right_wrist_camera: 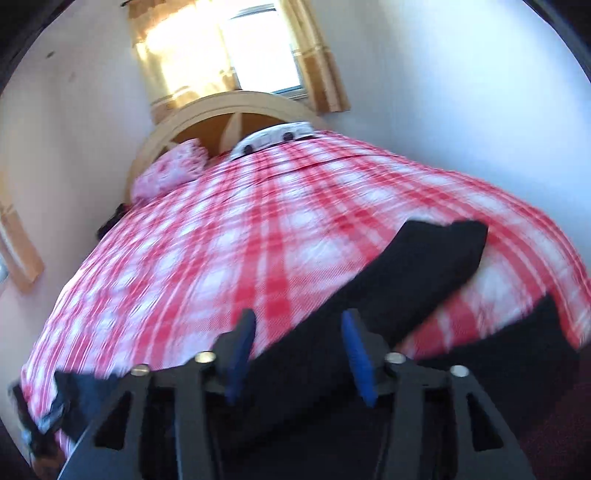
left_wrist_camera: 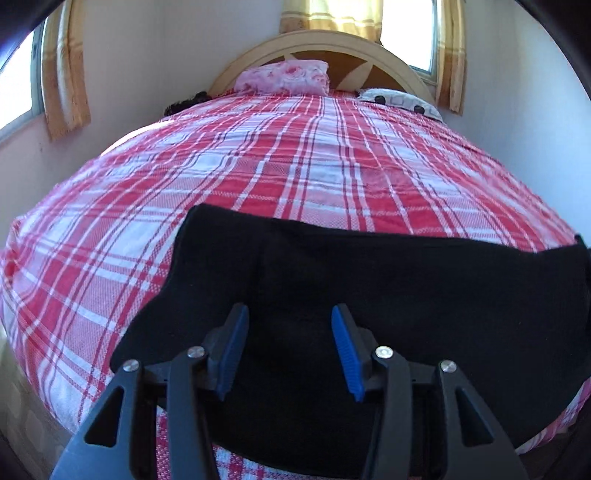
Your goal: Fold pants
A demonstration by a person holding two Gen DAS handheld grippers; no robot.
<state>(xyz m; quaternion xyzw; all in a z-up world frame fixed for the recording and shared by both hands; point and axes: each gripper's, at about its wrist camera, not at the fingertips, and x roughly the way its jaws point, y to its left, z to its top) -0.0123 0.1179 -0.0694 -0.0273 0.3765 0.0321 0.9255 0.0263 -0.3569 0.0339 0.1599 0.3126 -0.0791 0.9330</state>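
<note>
Both my grippers, left gripper (left_wrist_camera: 288, 349) and right gripper (right_wrist_camera: 299, 350), hover with fingers apart over the black pants (left_wrist_camera: 369, 295) on the bed (left_wrist_camera: 258, 166); next I need a fresh grip for another fold.

- One pair of black pants (left_wrist_camera: 369, 295), lying on the bed.
- One bed (left_wrist_camera: 258, 166) with a red and white checked cover.
- Two pillows: one pink pillow (left_wrist_camera: 284, 77) and one white pillow (left_wrist_camera: 399, 99) with dark spots.
- One curved headboard (left_wrist_camera: 417, 79).
- Two windows, one left window (left_wrist_camera: 14, 85) and one back window (left_wrist_camera: 406, 33), both with yellow curtains.
</note>
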